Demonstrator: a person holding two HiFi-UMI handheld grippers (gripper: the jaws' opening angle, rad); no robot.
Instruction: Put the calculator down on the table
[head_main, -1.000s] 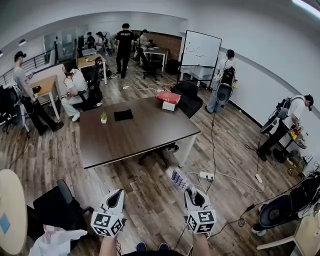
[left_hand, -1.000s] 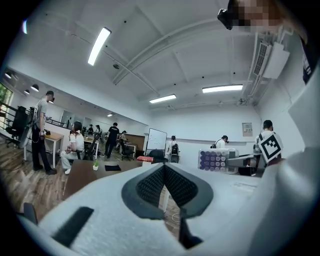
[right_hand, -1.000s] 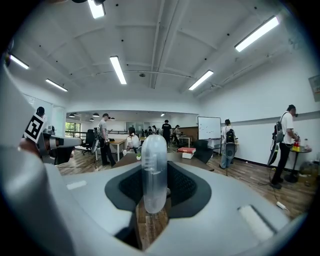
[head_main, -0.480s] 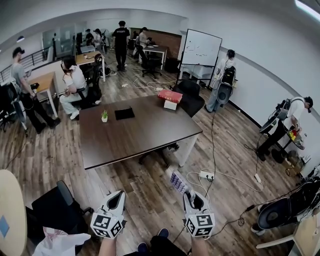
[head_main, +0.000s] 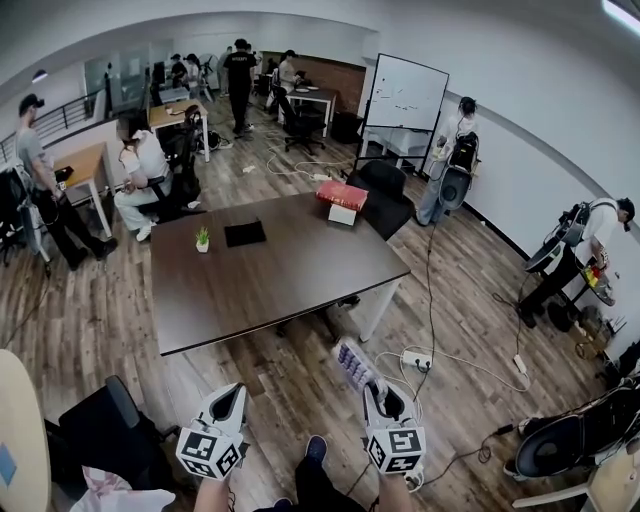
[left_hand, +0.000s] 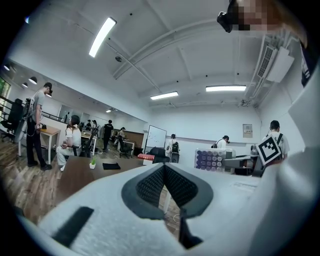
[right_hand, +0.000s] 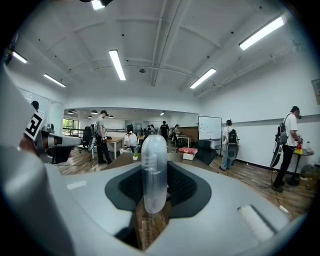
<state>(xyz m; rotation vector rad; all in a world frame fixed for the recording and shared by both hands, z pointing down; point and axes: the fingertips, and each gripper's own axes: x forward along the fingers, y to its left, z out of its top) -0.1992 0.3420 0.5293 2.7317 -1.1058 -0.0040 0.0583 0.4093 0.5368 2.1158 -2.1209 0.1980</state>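
My right gripper (head_main: 376, 388) is shut on a white calculator (head_main: 354, 364) with purple keys, which sticks out ahead of the jaws over the wooden floor. The right gripper view shows that calculator (right_hand: 154, 172) edge-on, upright between the dark pads (right_hand: 184, 186). My left gripper (head_main: 231, 395) is shut and holds nothing; its pads (left_hand: 150, 184) meet at the tip. The left gripper view also catches the calculator (left_hand: 212, 159) off to the right. The dark brown table (head_main: 290, 275) stands a short way ahead of both grippers.
On the table sit a small potted plant (head_main: 202, 238), a black pad (head_main: 245, 233) and a red book on a white box (head_main: 341, 197). A black chair (head_main: 108, 430) is at lower left. A power strip (head_main: 416, 360) and cables lie on the floor to the right. Several people stand around.
Both grippers have moved forward toward the table, which now sits a little nearer. The calculator stays gripped in the right gripper; the left stays shut.
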